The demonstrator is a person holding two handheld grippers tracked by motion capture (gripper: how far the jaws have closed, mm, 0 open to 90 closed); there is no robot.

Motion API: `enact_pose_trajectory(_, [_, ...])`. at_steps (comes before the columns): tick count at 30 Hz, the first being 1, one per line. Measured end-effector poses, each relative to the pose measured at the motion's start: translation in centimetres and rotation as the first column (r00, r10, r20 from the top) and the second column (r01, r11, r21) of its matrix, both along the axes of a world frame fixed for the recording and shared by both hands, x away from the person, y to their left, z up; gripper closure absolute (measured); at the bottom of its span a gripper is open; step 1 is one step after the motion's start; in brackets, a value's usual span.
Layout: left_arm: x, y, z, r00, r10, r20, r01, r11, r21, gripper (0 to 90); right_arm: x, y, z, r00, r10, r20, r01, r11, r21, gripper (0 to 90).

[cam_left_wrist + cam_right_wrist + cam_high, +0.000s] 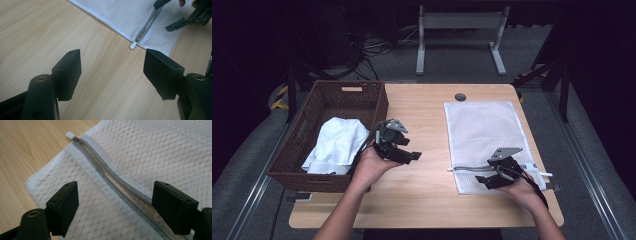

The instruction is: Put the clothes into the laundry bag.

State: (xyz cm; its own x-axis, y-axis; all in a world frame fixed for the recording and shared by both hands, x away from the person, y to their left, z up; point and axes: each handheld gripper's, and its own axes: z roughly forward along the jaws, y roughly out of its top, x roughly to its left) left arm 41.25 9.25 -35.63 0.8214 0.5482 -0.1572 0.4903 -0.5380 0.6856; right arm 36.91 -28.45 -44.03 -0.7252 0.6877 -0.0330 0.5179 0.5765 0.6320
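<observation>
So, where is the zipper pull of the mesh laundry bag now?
In the high view, the zipper pull lies at the left edge of the mesh laundry bag, on the table, between the left gripper and right gripper.

No text, label, brand, number or sign could be read anywhere in the three views.

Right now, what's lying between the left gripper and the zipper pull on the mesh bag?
Nothing: in the left gripper view, bare wooden table runs from the open left gripper to the zipper pull at the mesh laundry bag's edge.
</observation>
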Motion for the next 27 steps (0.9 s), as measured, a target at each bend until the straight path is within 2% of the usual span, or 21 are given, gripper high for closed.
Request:
enact_pose_trajectory(6, [0.3,2.2,1.3,0.9987,0.049,0.012,-0.049,0.9988,-0.005,30.3,0.0,0.1,-0.1,1.0,0.007,-0.001,-0.007,1.0,-0.001,21.3])
enact_pose_trajectory(11, [0.4,3.7,1.9,0.9961,0.085,0.023,-0.085,0.9963,-0.011,29.7,0.0,0.1,-0.2,1.0,0.005,-0.004,-0.005,1.0,-0.003,20.8])
enact_pose_trajectory(16, [0.5,4.8,2.3,0.9932,0.113,0.029,-0.113,0.9936,0.0,28.8,0.0,-0.1,-0.1,1.0,0.001,0.001,-0.001,1.0,-0.003,20.6])
enact_pose_trajectory(20, [0.6,6.2,2.7,0.9895,0.141,0.031,-0.141,0.9899,0.006,28.2,0.0,-0.1,-0.2,1.0,-0.001,-0.002,0.001,1.0,0.0,20.6])
enact_pose_trajectory(24, [0.9,7.9,2.9,0.9813,0.189,0.034,-0.19,0.9818,0.006,27.8,0.0,0.1,-0.3,1.0,0.007,-0.006,-0.007,1.0,-0.006,20.3])
enact_pose_trajectory(26, [1.0,8.3,2.9,0.9796,0.198,0.037,-0.198,0.9802,0.006,27.5,0.0,0.1,-0.3,0.9999,0.013,-0.006,-0.013,1.0,-0.005,20.3])
enact_pose_trajectory(27, [1.1,8.8,3.0,0.9763,0.214,0.036,-0.214,0.9769,0.004,27.4,0.0,0.2,-0.3,0.9999,0.013,-0.005,-0.013,1.0,-0.004,20.3])
